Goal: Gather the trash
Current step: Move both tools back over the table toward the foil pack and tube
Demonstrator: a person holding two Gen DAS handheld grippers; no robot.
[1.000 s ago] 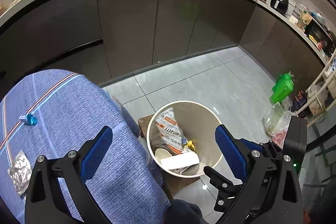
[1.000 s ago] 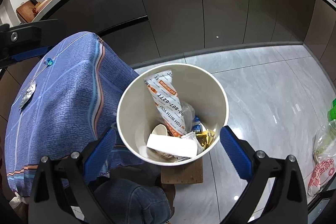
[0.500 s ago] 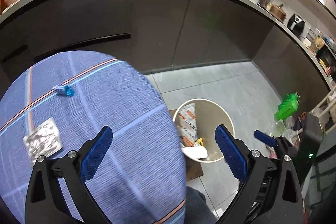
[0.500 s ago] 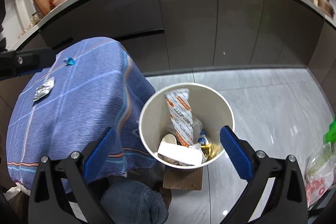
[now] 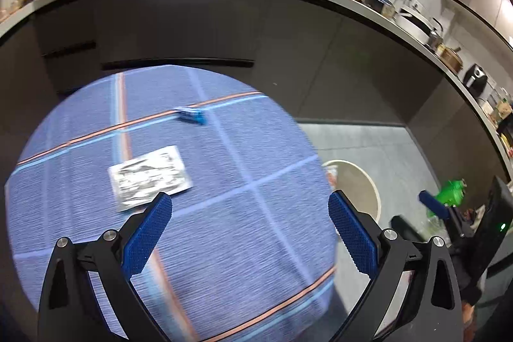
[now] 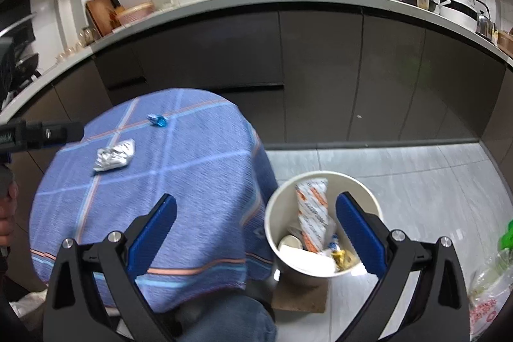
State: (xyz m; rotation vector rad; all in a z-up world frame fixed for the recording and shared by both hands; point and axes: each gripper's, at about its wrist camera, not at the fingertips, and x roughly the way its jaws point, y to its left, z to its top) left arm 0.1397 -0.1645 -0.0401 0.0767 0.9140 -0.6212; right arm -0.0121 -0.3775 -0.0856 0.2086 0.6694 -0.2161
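Back to the table for more trash

Both grippers, left (image 5: 248, 233) and right (image 6: 255, 234), have swung from the bin (image 6: 372, 194) toward the table (image 5: 256, 262), jaws wide and empty; foil (image 5: 149, 177) and a blue wrapper (image 5: 191, 115) wait.

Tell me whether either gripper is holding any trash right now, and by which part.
Nothing is held. The left gripper and right gripper are both open and empty; the silver wrapper lies on the table.
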